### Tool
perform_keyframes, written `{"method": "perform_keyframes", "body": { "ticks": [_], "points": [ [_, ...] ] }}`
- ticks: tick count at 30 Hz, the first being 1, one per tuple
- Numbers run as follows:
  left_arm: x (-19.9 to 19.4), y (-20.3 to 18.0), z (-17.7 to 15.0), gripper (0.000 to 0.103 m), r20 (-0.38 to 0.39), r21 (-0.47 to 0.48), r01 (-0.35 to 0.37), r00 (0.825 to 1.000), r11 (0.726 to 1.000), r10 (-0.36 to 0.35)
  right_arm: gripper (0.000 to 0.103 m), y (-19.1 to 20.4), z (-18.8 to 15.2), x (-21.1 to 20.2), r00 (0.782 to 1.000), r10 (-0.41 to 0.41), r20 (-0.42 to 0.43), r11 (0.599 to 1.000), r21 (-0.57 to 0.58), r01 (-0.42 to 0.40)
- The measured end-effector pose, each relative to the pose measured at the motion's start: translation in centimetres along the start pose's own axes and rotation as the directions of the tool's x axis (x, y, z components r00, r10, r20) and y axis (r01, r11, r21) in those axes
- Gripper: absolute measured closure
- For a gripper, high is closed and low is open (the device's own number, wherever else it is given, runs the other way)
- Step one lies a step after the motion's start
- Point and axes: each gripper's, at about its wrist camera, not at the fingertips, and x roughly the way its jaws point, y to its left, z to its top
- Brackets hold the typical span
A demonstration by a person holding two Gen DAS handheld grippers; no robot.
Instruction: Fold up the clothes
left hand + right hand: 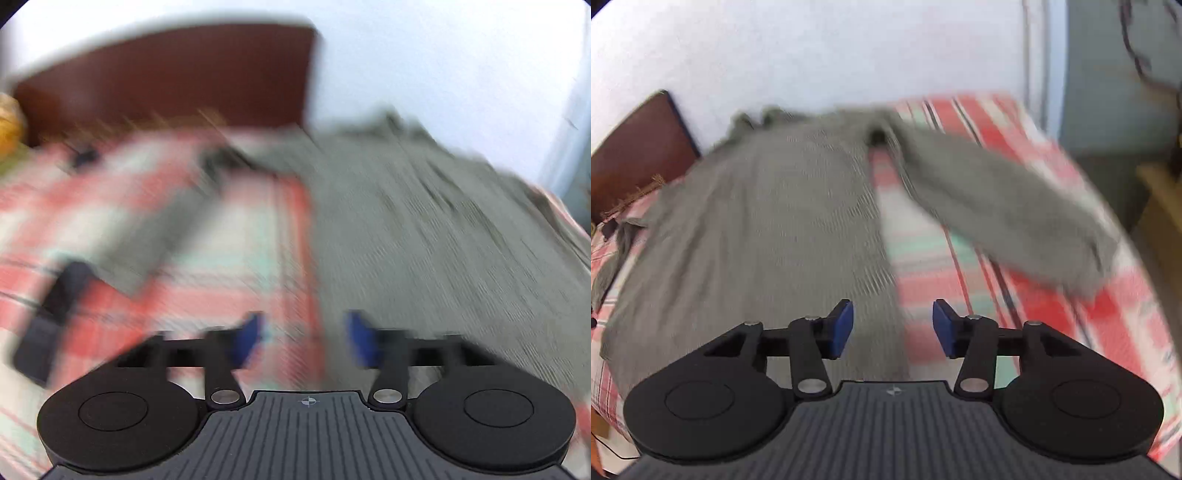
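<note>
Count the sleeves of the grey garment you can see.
2. One sleeve stretches right across the plaid bedcover; the other sleeve lies left of the garment body. Blur limits certainty.

The right tongs stand spread, nothing between the blue pads. Ahead and to their left a grey garment lies flat on the plaid bedcover; one sleeve stretches ahead to their right, blurred.

The left claw has its blue pads spread apart, gripping nothing. The right claw is likewise spread wide and empty.
</note>
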Motion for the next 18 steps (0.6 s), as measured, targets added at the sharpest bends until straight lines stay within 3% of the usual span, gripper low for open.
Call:
{"method": "perform_keyframes", "body": {
  "ticks": [2, 5, 7, 11, 16, 17, 18],
  "points": [
    [-0.1, 1.1, 0.8, 0.019, 0.059, 0.023, -0.137, 0.989, 0.990, 0.135, 0.049, 3.4, 1.5, -0.8, 0.997, 0.076, 0.029, 0.994, -0.084, -0.074],
    [2.0, 2.5, 1.5, 0.019, 0.062, 0.072, -0.288, 0.957, 0.955, 0.284, 0.039, 9.1, 3.5, -1.1, 0.975, 0.217, 0.041, 0.955, -0.214, -0.204],
    [3.7, 3.3, 1.6, 0.019, 0.051, 0.101, -0.312, 0.950, 0.945, 0.308, 0.039, 13.5, 4.0, 0.4, 0.959, 0.284, 0.011, 0.917, -0.295, -0.268],
    [6.7, 4.6, 1.9, 0.019, 0.007, 0.151, -0.277, 0.960, 0.949, 0.280, 0.038, 22.0, 4.1, 4.6, 0.925, 0.370, -0.091, 0.850, -0.369, -0.376],
    [9.3, 5.7, 1.6, 0.019, -0.024, 0.191, -0.264, 0.962, 0.945, 0.273, 0.038, 29.6, 4.0, 8.7, 0.893, 0.415, -0.175, 0.823, -0.346, -0.450],
    [9.8, 5.9, 1.6, 0.020, -0.030, 0.198, -0.261, 0.962, 0.945, 0.272, 0.038, 30.5, 4.1, 9.4, 0.885, 0.427, -0.186, 0.823, -0.325, -0.466],
    [10.3, 6.1, 1.5, 0.038, -0.037, 0.205, -0.258, 0.962, 0.944, 0.270, 0.038, 31.2, 4.2, 9.9, 0.880, 0.433, -0.196, 0.827, -0.303, -0.474]
  ]
}}
